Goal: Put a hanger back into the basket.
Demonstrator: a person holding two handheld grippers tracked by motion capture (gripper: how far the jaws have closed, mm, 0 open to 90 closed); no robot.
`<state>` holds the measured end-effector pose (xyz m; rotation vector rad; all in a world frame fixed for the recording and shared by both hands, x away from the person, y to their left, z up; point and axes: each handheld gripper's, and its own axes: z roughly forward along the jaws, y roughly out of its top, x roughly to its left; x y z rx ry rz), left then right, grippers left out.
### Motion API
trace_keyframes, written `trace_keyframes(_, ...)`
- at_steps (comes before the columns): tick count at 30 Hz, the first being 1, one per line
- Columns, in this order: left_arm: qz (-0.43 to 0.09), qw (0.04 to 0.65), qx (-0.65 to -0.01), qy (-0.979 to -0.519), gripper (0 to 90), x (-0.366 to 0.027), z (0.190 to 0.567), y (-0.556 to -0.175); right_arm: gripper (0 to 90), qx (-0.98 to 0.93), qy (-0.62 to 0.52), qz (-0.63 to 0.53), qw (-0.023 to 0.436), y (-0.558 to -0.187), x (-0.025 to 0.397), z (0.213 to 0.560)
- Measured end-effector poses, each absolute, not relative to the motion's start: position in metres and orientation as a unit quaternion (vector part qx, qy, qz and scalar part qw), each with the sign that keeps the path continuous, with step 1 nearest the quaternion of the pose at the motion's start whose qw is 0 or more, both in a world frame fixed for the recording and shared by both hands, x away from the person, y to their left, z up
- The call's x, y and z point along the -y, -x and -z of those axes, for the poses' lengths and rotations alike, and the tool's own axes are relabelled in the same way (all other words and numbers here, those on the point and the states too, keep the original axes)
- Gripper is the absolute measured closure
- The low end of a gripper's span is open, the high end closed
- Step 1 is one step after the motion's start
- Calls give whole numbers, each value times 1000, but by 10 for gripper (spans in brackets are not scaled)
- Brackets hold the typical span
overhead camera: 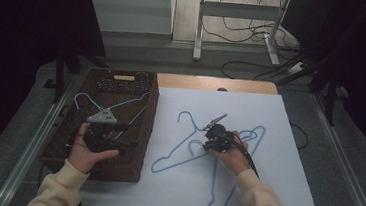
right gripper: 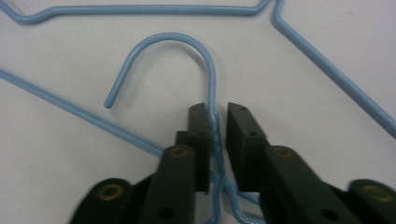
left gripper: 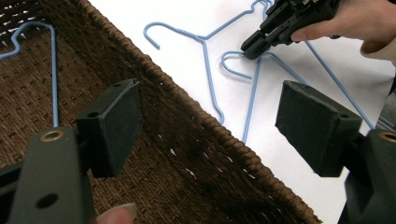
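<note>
One hanger point(overhead camera: 113, 104) already lies in the basket point(overhead camera: 146, 130), where the left gripper point(left gripper: 210, 126) hangs wide open and empty. The right gripper point(right gripper: 216, 126) has its jaws nearly closed around the twisted neck of a second hanger point(right gripper: 212, 93) on the table point(overhead camera: 294, 188); a third hanger point(overhead camera: 183, 133) waits beyond the jaws.

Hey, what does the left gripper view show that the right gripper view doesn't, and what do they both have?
Left gripper view alone: the brown woven basket with a blue hanger lying inside, the left gripper with jaws wide apart over the basket's rim, and the right hand. Right gripper view alone: a close look at the right gripper, its jaws narrowed around the twisted neck of the hooked hanger; contact can't be judged. Both share the white tabletop and that hanger.
</note>
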<state>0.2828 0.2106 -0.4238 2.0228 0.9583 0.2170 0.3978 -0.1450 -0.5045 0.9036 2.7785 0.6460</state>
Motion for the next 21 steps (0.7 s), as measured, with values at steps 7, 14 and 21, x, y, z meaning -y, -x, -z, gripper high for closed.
trace_keyframes(7, -87, 432, -379, -814, 225, -207, 423, -282, 856, -928, -295, -211, 81, -397, 145, 503)
trace_keyframes(14, -86, 437, -370, -815, 226, -200, 420, -280, 860, -914, -309, -241, 103, -392, 152, 487)
trace_keyframes(21, -76, 436, -358, -822, 226, -182, 421, -278, 861, -872, -376, -298, 97, -385, 169, 467)
